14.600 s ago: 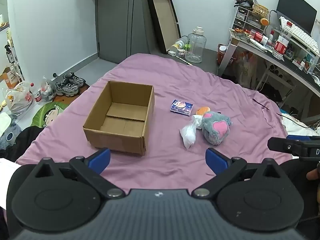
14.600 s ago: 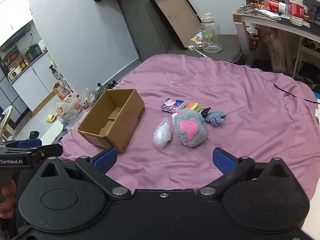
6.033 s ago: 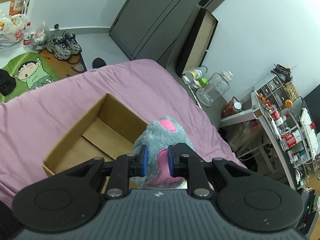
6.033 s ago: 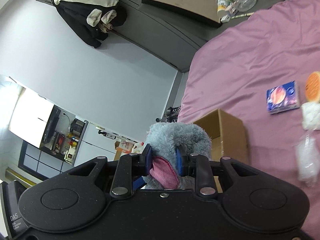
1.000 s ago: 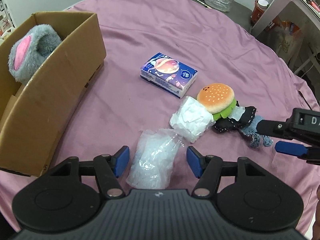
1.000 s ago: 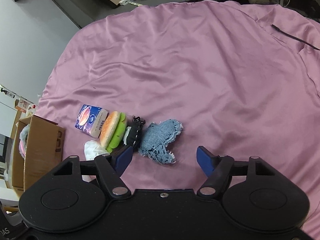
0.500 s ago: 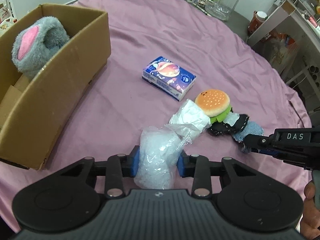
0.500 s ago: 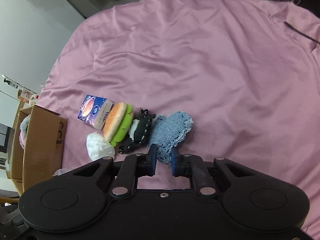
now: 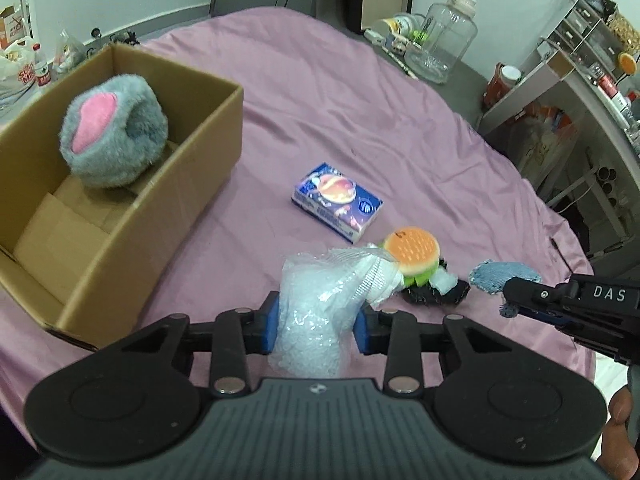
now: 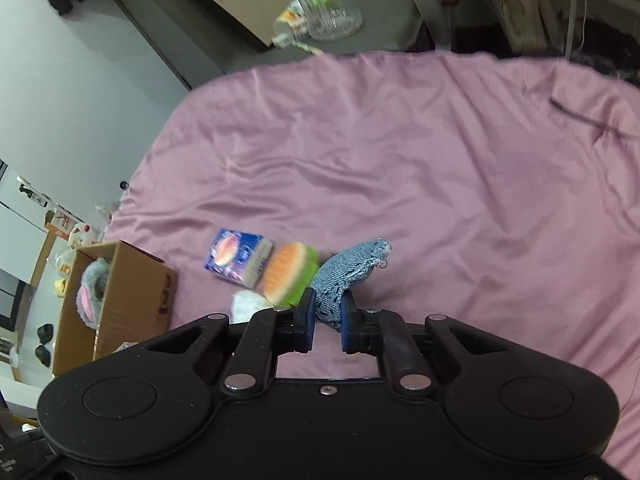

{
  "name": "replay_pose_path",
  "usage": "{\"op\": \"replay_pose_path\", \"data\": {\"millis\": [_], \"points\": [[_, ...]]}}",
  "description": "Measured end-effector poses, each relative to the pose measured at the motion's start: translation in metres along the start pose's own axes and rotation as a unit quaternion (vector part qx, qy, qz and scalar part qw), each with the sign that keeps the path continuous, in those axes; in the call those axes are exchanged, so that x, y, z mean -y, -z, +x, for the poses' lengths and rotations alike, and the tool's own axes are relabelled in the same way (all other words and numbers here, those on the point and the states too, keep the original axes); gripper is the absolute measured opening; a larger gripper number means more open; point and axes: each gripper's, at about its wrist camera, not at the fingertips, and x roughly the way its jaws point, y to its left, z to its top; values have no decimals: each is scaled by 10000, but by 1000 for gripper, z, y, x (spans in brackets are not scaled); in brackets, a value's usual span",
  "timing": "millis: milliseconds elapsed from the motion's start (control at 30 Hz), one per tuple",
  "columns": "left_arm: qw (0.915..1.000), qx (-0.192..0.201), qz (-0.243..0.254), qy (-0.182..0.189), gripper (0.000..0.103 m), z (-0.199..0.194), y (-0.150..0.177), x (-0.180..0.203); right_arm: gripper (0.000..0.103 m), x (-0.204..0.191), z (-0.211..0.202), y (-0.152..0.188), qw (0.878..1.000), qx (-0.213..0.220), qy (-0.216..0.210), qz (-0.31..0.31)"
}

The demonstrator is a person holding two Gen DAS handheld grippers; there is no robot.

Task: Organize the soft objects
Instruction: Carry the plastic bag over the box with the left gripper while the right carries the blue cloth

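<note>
Denim scrap (image 10: 348,272) in right claw (image 10: 327,321)

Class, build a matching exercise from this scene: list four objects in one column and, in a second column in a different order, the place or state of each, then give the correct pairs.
Column 1
1. grey and pink plush
2. clear plastic bag
3. denim patch
4. tissue pack

Column 2
A. lying on the purple sheet, gripped by nothing
B. clamped in the right gripper
C. inside the cardboard box
D. clamped in the left gripper

Pairs: 1-C, 2-D, 3-B, 4-A
</note>
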Motion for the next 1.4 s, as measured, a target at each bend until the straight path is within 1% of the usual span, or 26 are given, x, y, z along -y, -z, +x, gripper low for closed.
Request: {"op": "replay_pose_path", "data": {"millis": [100, 200, 467, 567, 733, 900, 1100, 1400], "points": [[10000, 90, 2, 38, 35, -11, -5, -4, 12, -17, -9, 4, 9995, 177, 109, -229], [9998, 186, 52, 69, 35, -23, -12, -9, 12, -31, -15, 6, 9991, 272, -57, -322], [9991, 391, 152, -31, 35, -45, -26, -30, 13, -64, -34, 6, 9964, 616, -206, -553], [9987, 469, 168, -82, 35, -53, -31, -41, 13, -75, -39, 8, 9954, 697, -279, -603], [9984, 536, 108, -142, 35, -63, -39, -62, 12, -96, -40, 14, 9937, 778, -602, -537], [9978, 620, 83, -226, 36, -74, -49, -83, 13, -123, -37, 17, 9913, 787, -737, -755], [9971, 698, 60, -309, 36, -78, -61, -101, 13, -144, -43, 17, 9872, 975, -925, -857], [9966, 706, 13, -417, 36, -72, -74, -126, 13, -167, -30, 16, 9853, 996, -1095, -858]]}}
